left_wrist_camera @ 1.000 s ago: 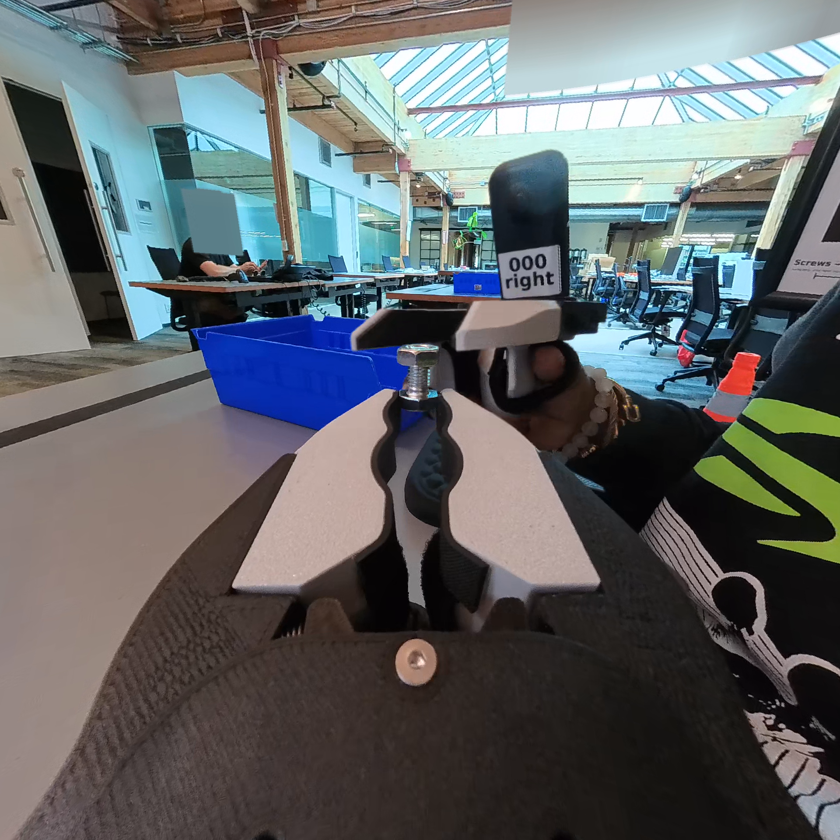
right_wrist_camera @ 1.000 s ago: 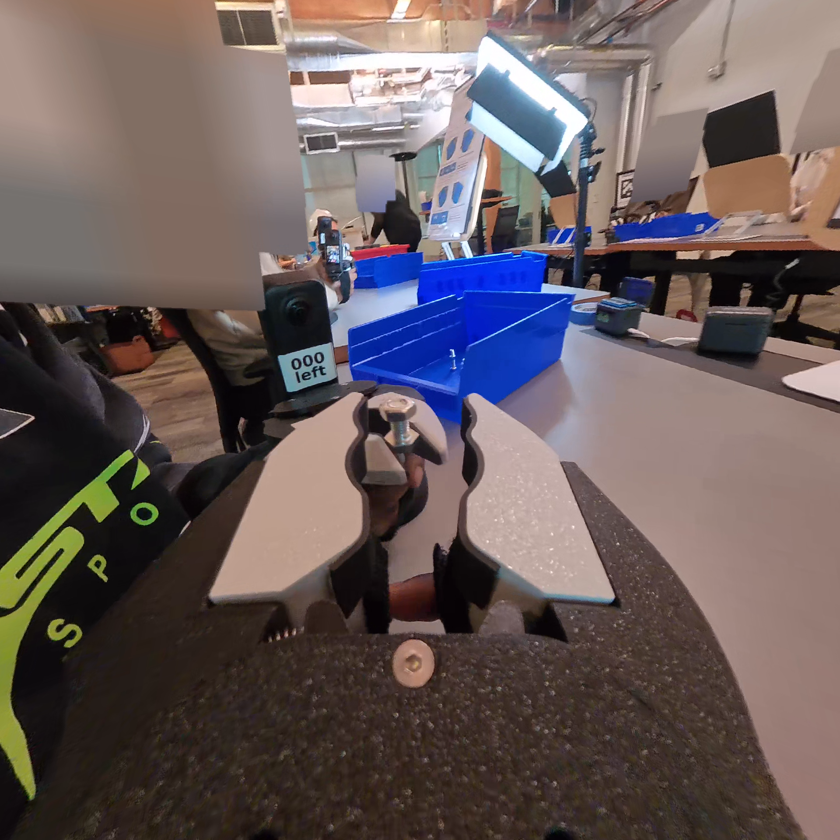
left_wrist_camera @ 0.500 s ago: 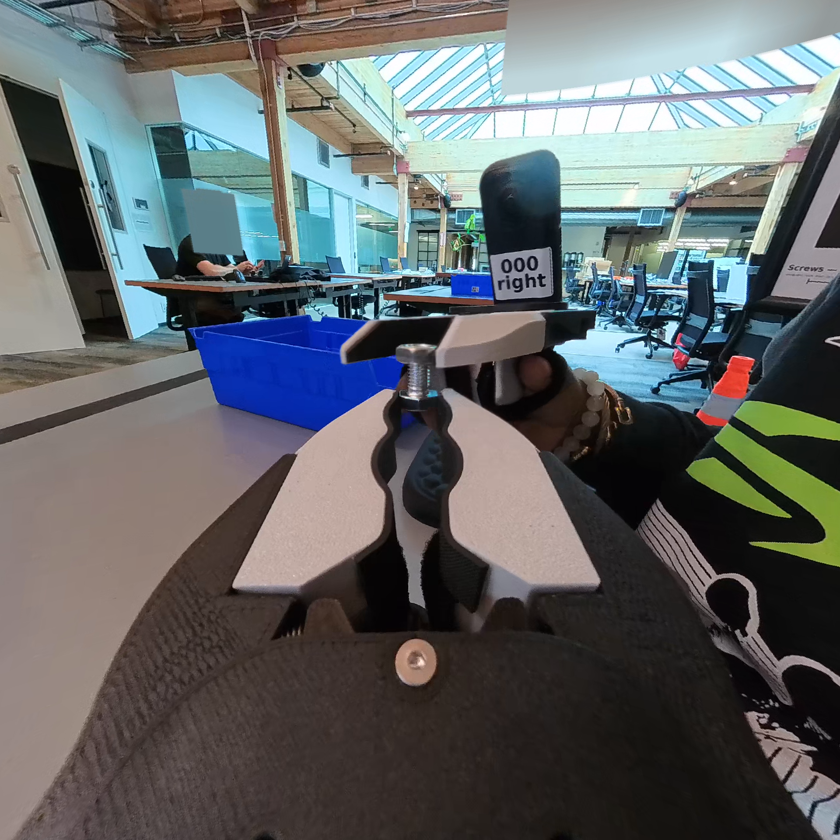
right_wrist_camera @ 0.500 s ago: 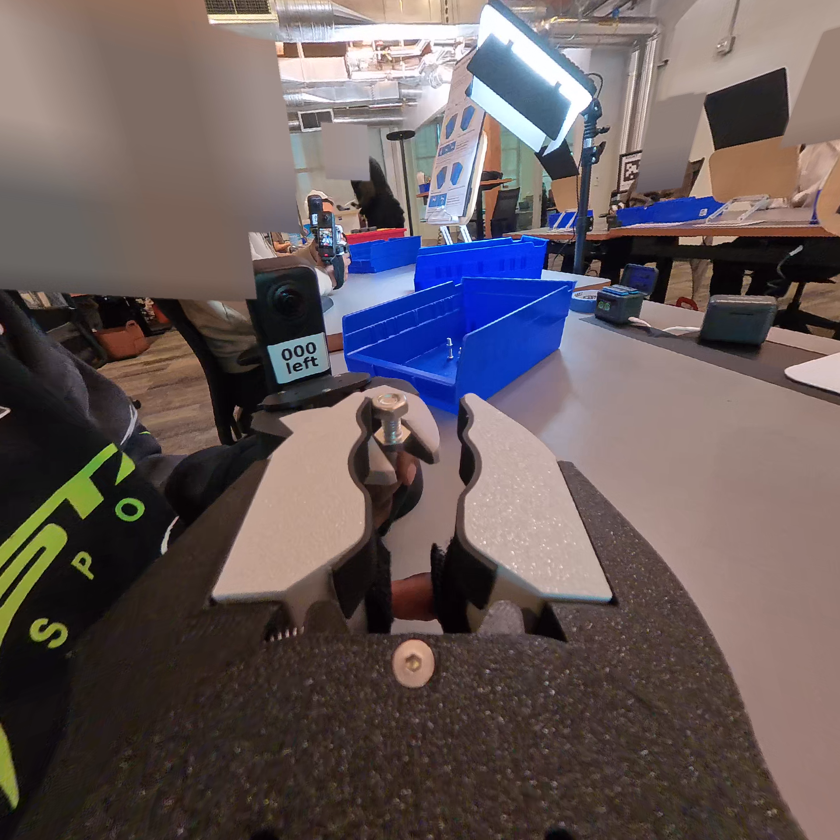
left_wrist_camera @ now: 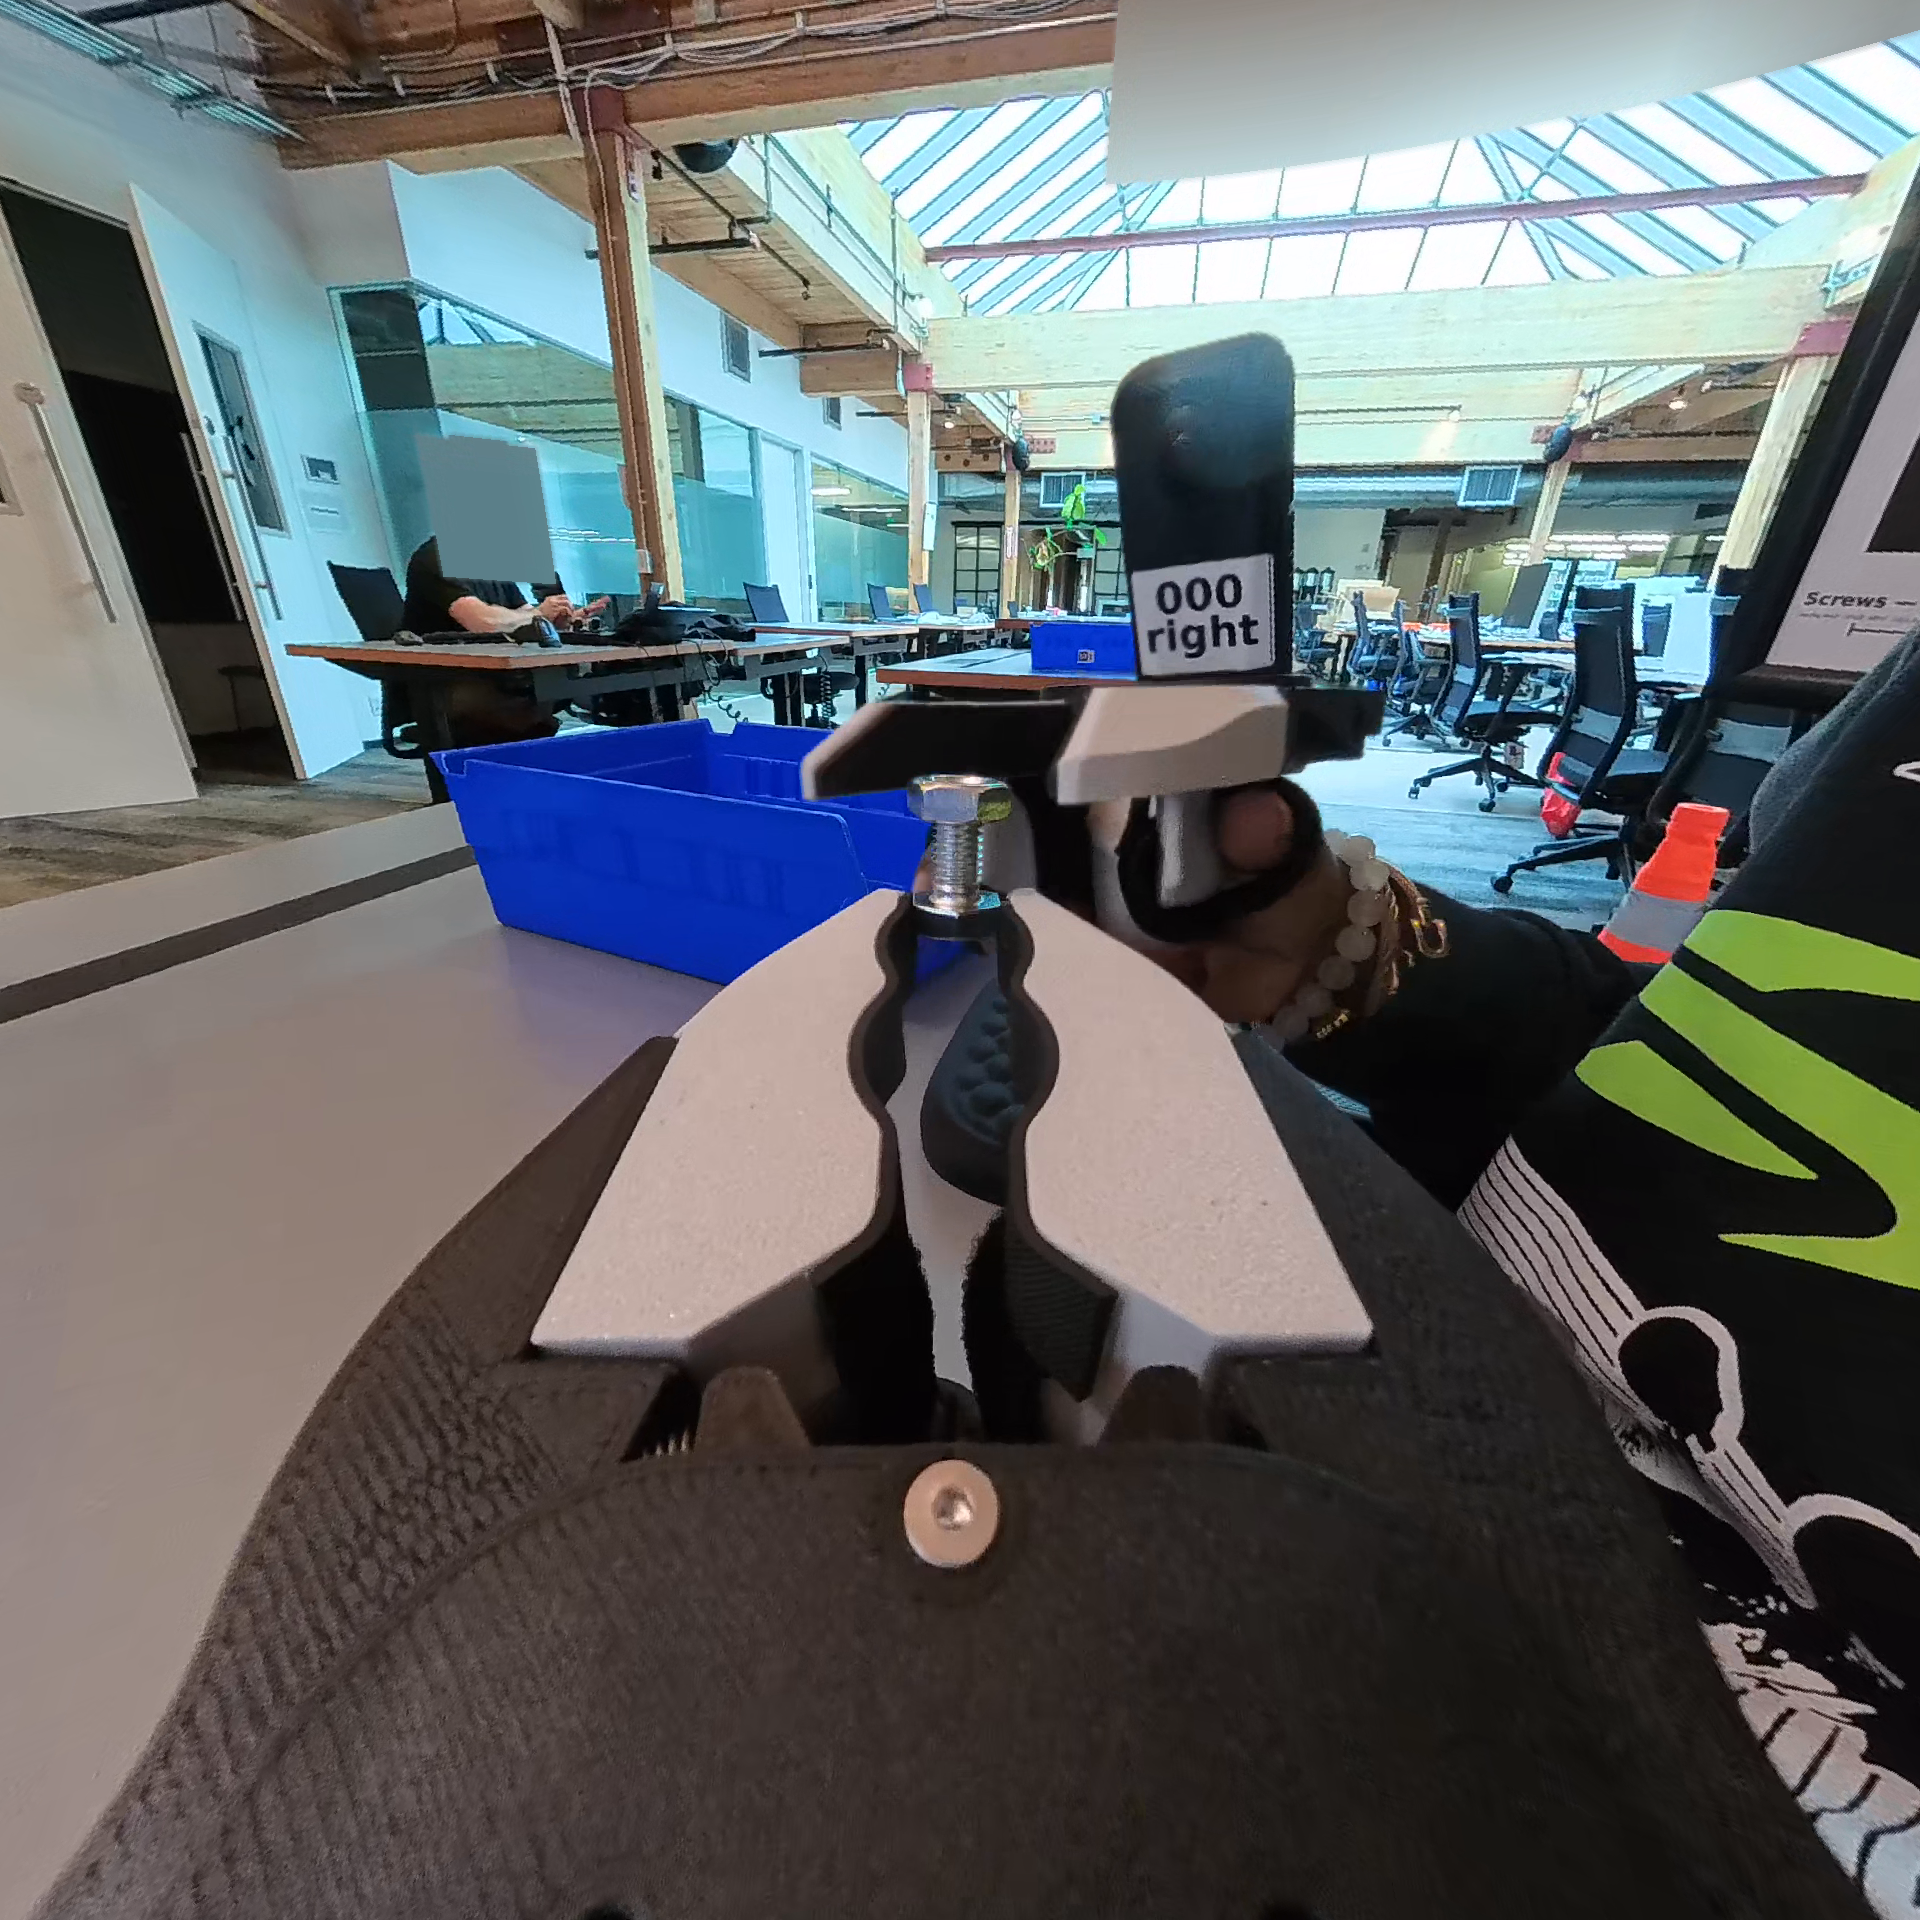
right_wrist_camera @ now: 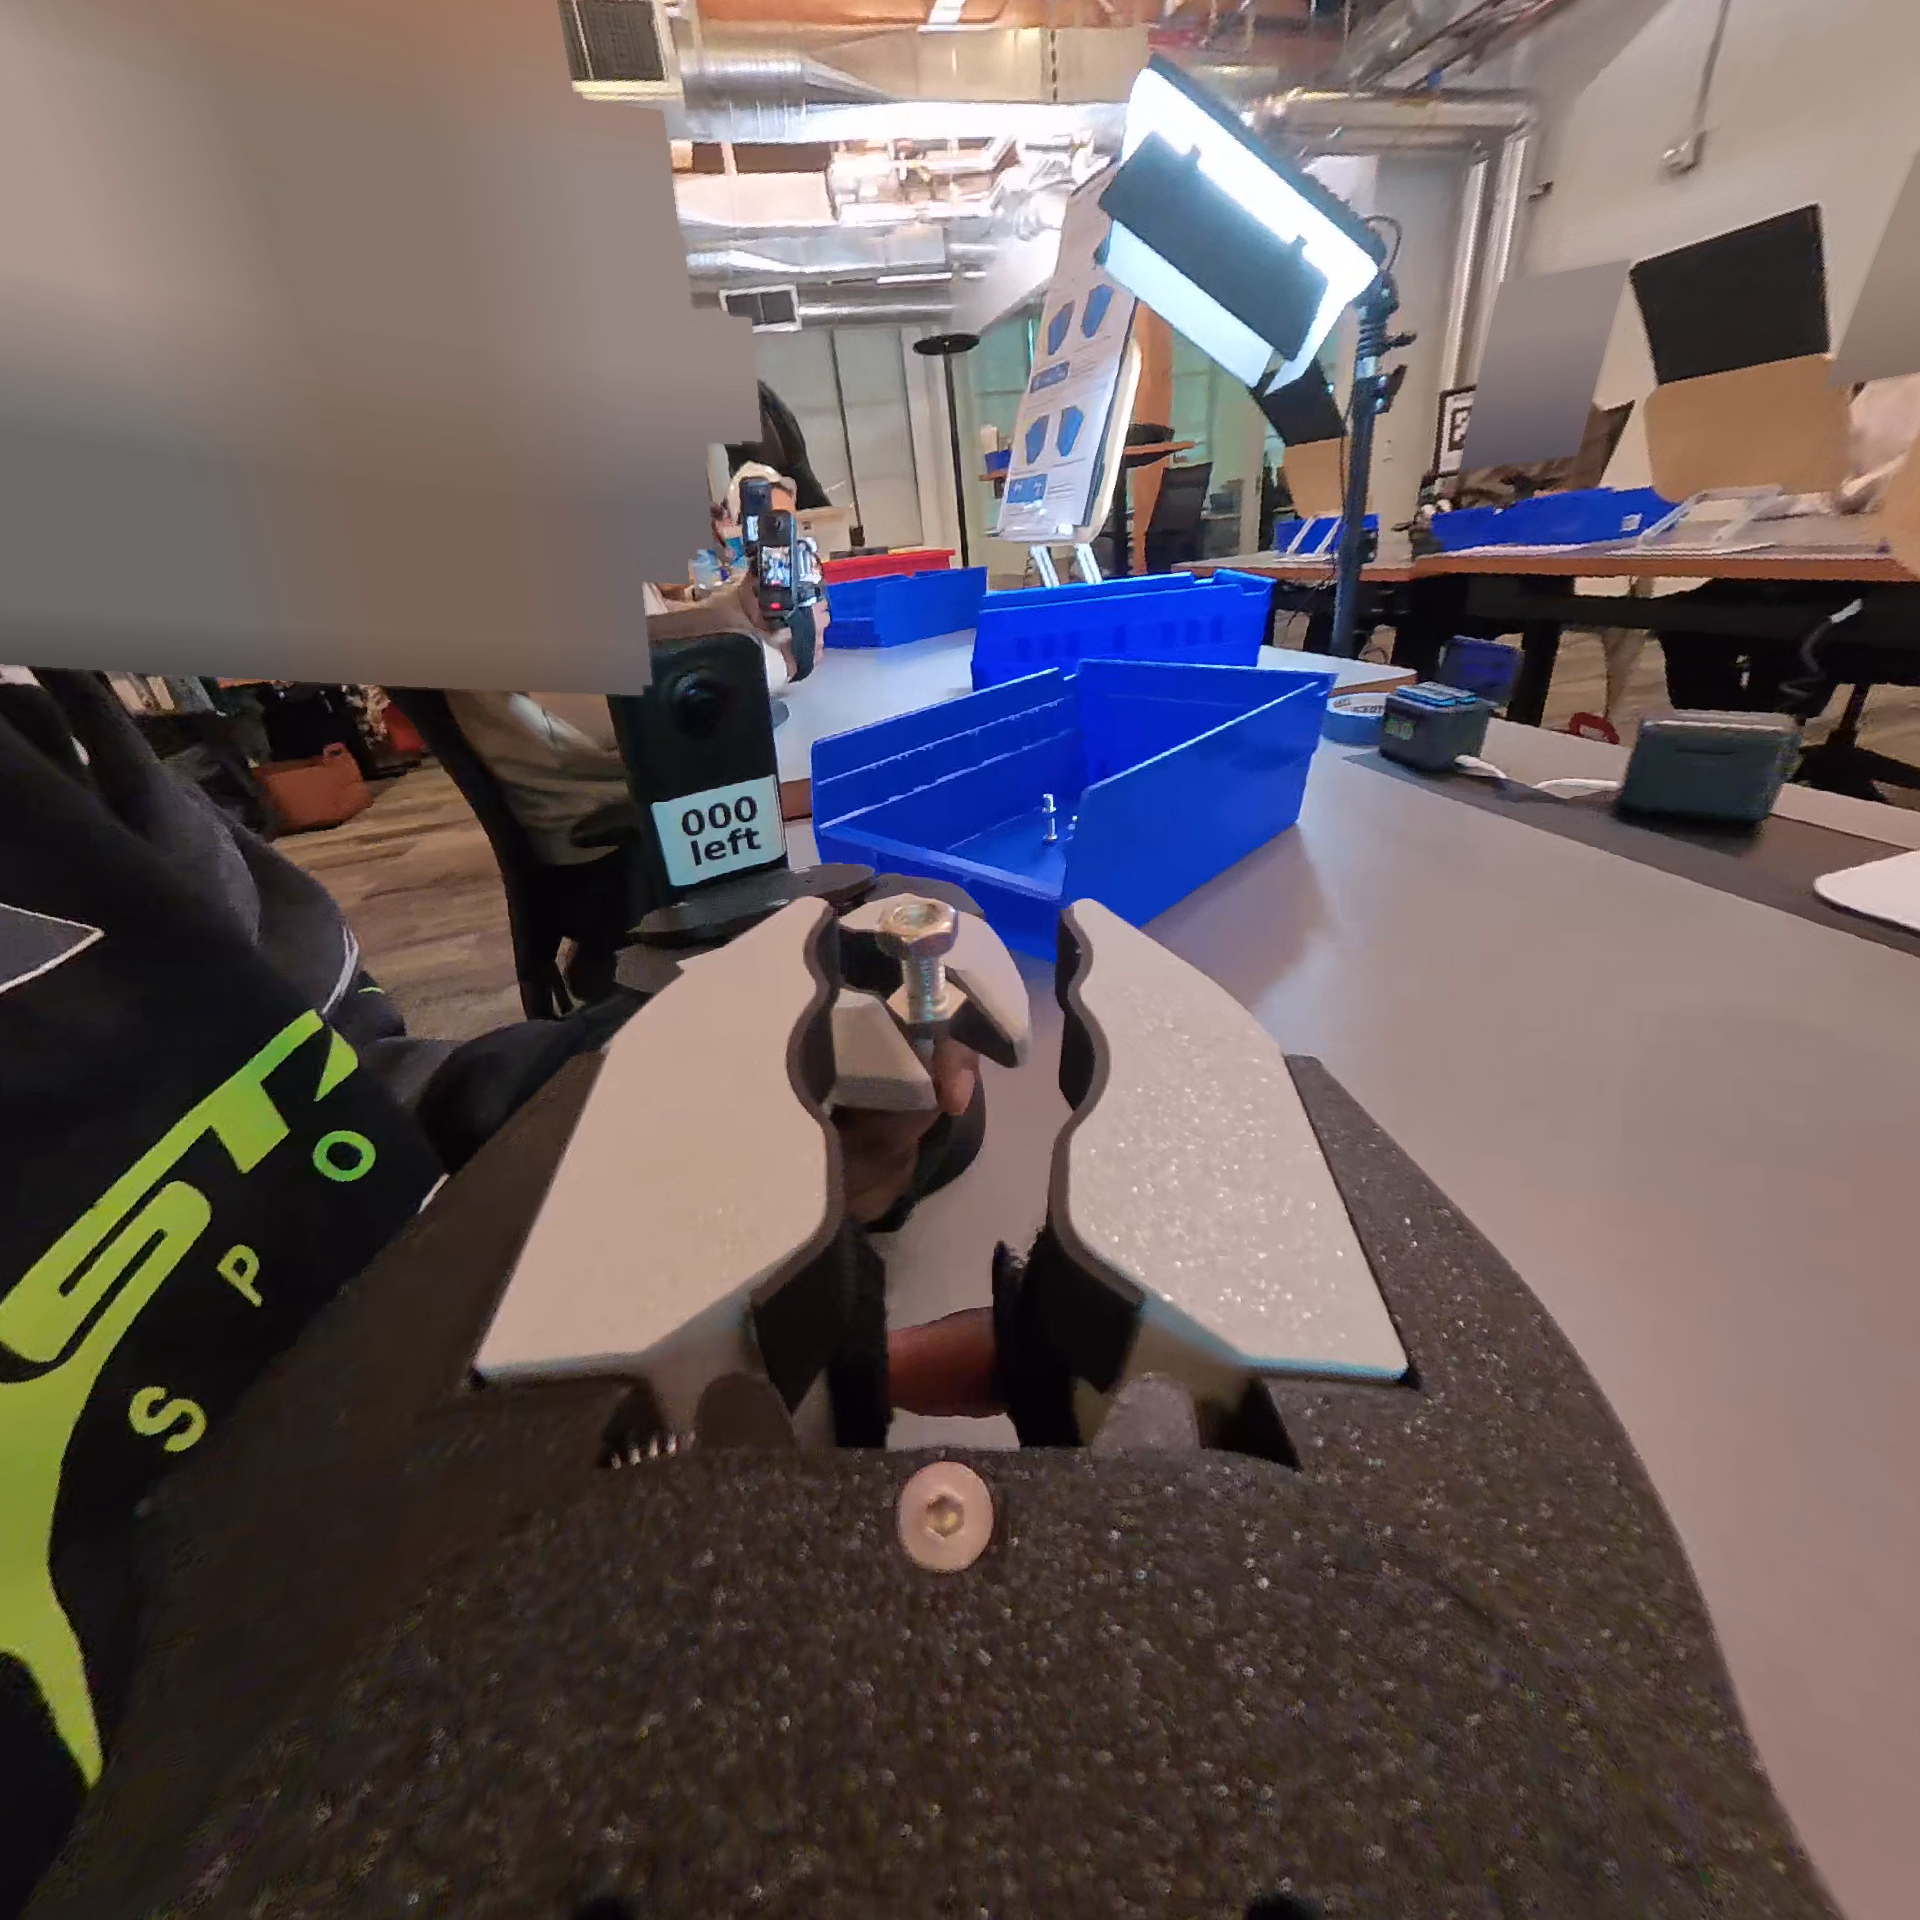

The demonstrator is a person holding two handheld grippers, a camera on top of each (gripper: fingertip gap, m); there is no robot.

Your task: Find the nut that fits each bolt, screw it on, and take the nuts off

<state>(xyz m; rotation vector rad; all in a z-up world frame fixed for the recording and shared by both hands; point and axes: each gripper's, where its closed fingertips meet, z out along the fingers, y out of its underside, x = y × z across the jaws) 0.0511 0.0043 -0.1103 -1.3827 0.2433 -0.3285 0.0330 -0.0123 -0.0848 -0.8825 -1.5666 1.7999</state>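
The left gripper (left_wrist_camera: 958, 914) pinches a small silver nut (left_wrist_camera: 956, 906) between its two grey fingertips. A silver bolt (left_wrist_camera: 958, 842) stands straight up out of that nut, with its six-sided head on top. Both are held up in the air, above the grey table (left_wrist_camera: 260, 1143).

The right gripper (right_wrist_camera: 940, 940) has its fingers spread apart. They sit on either side of the bolt's head (right_wrist_camera: 916, 923), and there is a gap on each side, so they are not squeezing it. From the left wrist view, the right gripper's fingers (left_wrist_camera: 1164, 743) seem to sit level with the bolt's head, but it is hard to tell if one of them touches it.

Behind the grippers a blue bin (right_wrist_camera: 1195, 790) rests on the table. Inside it stands another little bolt (right_wrist_camera: 1049, 816). More blue bins (right_wrist_camera: 1122, 623) sit farther back.
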